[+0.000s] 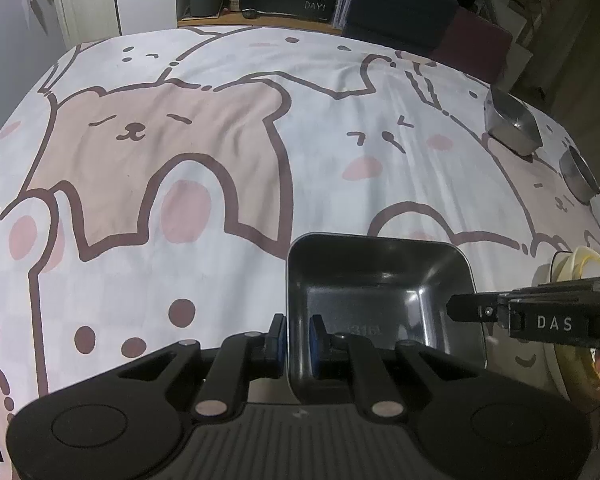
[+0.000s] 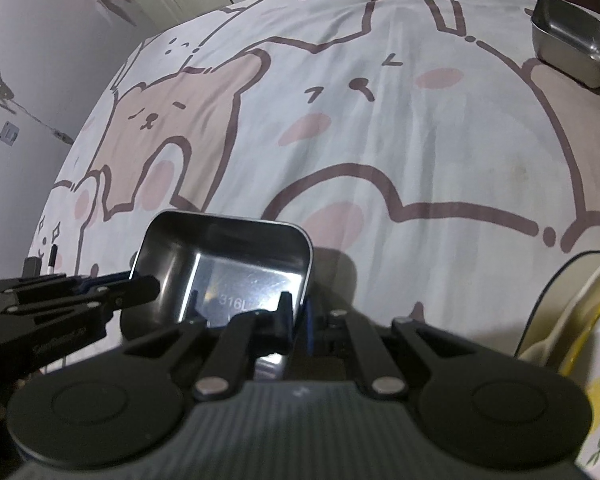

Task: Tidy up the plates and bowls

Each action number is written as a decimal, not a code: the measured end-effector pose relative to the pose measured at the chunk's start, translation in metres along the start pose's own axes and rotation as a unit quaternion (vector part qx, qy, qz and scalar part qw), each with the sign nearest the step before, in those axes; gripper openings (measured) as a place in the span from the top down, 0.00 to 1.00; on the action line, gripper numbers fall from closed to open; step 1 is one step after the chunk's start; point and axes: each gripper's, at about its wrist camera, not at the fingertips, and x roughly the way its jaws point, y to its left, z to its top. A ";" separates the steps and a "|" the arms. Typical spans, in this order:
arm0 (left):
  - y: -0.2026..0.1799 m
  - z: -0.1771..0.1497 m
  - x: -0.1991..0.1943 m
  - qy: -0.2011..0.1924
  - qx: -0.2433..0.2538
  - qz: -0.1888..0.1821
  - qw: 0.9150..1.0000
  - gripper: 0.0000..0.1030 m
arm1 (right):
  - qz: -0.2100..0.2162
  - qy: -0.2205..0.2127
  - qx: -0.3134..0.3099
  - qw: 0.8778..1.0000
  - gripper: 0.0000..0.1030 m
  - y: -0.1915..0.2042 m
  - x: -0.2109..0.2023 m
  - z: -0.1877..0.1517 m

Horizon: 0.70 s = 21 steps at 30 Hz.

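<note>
- Square steel bowl (image 1: 380, 300), stamped 316L inside, sits low over the bear-print bed (image 1: 180, 160), pinched on two sides.
- Left gripper (image 1: 298, 338) has its fingers closed on the bowl's left wall; right gripper (image 2: 298, 322) grips the right wall the same way.
- Step in hand, I judge: carrying or placing this bowl.
- Next likely calls for stacking it with the other steel bowl (image 2: 572, 46), well apart, near the bed's far edge.

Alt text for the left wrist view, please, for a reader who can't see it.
The left gripper pinches the left wall of a square metal dish on a bear-print cloth, while the right gripper holds the dish's opposite wall. Further right sit two more metal dishes and a stack of yellowish plates.
</note>
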 end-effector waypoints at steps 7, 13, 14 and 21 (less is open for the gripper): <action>-0.001 -0.001 0.002 0.006 0.002 0.000 1.000 0.87 | 0.000 0.002 -0.003 1.000 0.92 -0.002 0.000 0.001; 0.001 -0.002 0.004 0.014 0.001 0.003 1.000 0.69 | 0.007 0.005 -0.006 1.000 0.82 -0.001 0.002 0.001; 0.001 -0.002 0.003 0.013 0.000 0.002 1.000 0.66 | 0.009 0.005 -0.009 1.000 0.78 -0.001 0.001 0.001; 0.005 0.002 -0.012 -0.008 -0.016 0.003 1.000 0.24 | 0.001 -0.005 -0.030 1.000 0.29 0.003 -0.008 -0.002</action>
